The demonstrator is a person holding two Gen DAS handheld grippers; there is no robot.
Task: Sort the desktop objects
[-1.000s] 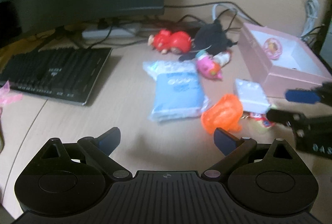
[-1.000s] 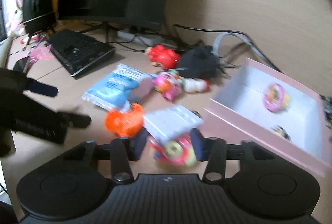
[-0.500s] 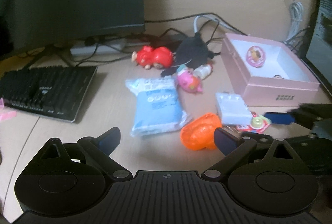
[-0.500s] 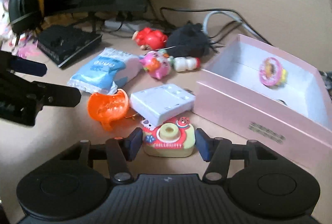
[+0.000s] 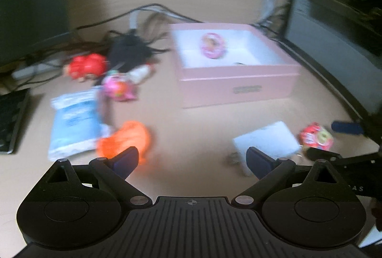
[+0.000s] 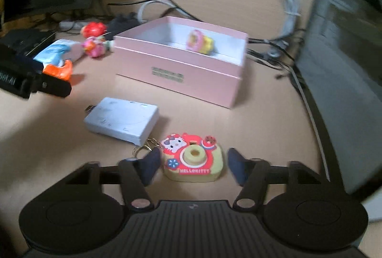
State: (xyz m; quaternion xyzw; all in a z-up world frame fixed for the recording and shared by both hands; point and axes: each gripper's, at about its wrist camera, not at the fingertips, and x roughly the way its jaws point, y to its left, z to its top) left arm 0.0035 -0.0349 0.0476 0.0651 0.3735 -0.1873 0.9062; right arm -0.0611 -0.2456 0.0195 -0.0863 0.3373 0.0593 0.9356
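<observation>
The right tool (image 6: 192, 163) is spread wide around the Hello Kitty camera charm (image 6: 193, 160), which lies flat on the surface (image 6: 262, 119) between its fingers, neither visibly touching it. Just beside the charm lies a white card case (image 6: 122, 120), with the pink box (image 6: 181, 67) behind. The left tool (image 5: 192, 160) hangs spread and empty near the orange toy (image 5: 126, 141).

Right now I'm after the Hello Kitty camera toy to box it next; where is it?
In the right wrist view the Hello Kitty camera toy lies on the desk between the open right gripper fingers, beside the white device, in front of the pink box.
</observation>
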